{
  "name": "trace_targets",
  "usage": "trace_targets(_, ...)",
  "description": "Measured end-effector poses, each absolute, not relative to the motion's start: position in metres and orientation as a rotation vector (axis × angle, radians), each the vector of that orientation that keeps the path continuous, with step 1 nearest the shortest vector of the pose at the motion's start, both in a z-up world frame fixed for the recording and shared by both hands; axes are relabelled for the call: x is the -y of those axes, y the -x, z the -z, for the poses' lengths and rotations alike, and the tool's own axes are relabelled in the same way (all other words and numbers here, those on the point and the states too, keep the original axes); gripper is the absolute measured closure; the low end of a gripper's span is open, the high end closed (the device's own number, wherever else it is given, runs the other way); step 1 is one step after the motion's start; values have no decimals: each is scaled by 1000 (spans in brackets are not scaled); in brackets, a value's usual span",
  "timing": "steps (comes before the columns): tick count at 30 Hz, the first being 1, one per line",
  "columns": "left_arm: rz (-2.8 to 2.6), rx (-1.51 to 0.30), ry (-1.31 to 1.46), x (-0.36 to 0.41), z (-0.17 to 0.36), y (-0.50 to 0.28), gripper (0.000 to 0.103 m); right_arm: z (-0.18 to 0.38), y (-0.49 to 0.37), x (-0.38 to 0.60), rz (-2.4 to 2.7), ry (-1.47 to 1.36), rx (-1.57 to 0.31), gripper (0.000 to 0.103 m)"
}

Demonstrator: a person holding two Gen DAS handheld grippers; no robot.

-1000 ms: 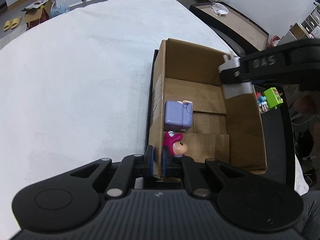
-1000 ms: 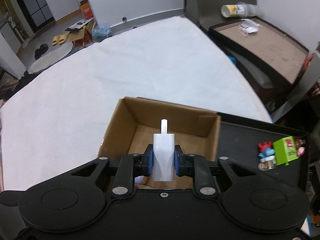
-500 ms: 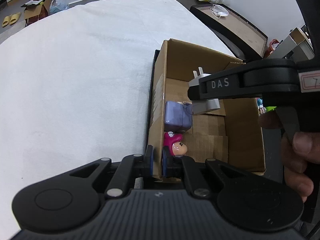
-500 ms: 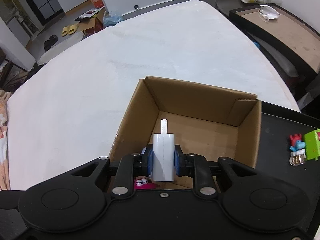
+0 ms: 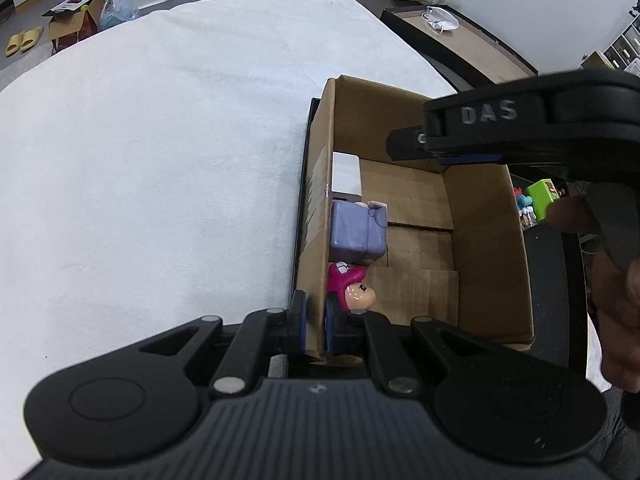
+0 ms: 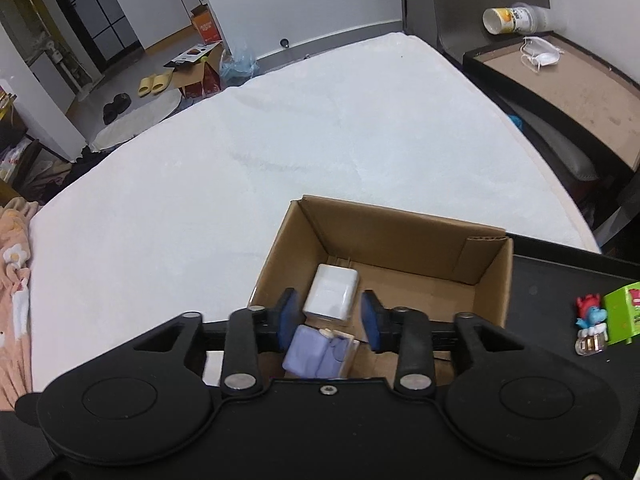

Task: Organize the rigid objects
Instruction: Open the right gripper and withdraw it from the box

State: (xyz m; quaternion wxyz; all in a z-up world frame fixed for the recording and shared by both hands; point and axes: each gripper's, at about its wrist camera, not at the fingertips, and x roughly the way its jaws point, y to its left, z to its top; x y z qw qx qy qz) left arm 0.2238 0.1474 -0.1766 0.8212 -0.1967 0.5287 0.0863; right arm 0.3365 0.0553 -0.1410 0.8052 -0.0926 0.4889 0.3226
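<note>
The left tongs (image 5: 315, 322) are pinching the near left wall of the single cardboard box (image 5: 490, 256), one pad outside and one inside. The right tongs (image 6: 329, 316) stand spread above the box's near half; their jaws have just been opening, and nothing is pressed between the pads, the white charger (image 6: 331, 293) lying loose on the box floor below and beyond them. Three things can be counted inside the box, all along its left wall: nearest the left tongs a pink figure (image 5: 350, 286), partly hidden by the tongs so that only its head and pink hood show; beyond it a lilac block toy (image 5: 358, 230); and farthest, by the box's far left corner, the white charger, its prongs pointing at the far wall. In the left wrist view the box wall cuts off part of the charger and the right gripper's black body crosses over the far right of the box, with part of a person's hand (image 5: 616, 304) at the frame's edge. The box rests on a black surface (image 6: 560, 280) that lies on a white bed (image 6: 280, 140). To the right of the box, still on the black surface, stand a green cube (image 6: 624, 314) and a small cluster of toys (image 6: 591, 322), too small to count surely.
</note>
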Motion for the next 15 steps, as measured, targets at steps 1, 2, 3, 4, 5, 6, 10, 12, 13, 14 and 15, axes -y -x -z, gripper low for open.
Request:
trace_targets(1, -184, -1126, 418, -147, 177, -224, 95, 140, -336, -55, -691, 206, -1039, 63)
trace_targets(2, -185, -1126, 417, -147, 177, -224, 95, 138, -335, -54, -691, 215, -1030, 63)
trace_targets(3, -185, -1126, 416, -146, 176, -224, 95, 136, -334, -52, -693, 224, -1021, 63)
trace_targets(4, -185, -1126, 417, -146, 176, -224, 95, 134, -333, -51, -695, 232, -1013, 63)
trace_targets(5, -185, -1126, 417, -146, 176, -224, 95, 133, -333, -49, -694, 240, -1008, 63)
trace_targets(6, -186, -1126, 417, -146, 176, -224, 95, 131, -332, -46, -692, 246, -1006, 61)
trace_targets(10, -189, -1127, 410, -144, 176, -224, 95, 126, -333, -32, -693, 232, -1010, 51)
trace_targets(12, -190, -1128, 408, -144, 176, -224, 95, 123, -333, -23, -677, 228, -1002, 45)
trace_targets(13, -191, -1129, 408, -144, 177, -224, 95, 121, -334, -19, -677, 223, -996, 44)
trace_targets(14, -192, -1130, 409, -144, 176, -224, 95, 119, -334, -14, -675, 218, -990, 44)
trace_targets(15, -193, -1131, 410, -144, 177, -225, 95, 118, -335, -11, -673, 213, -986, 42)
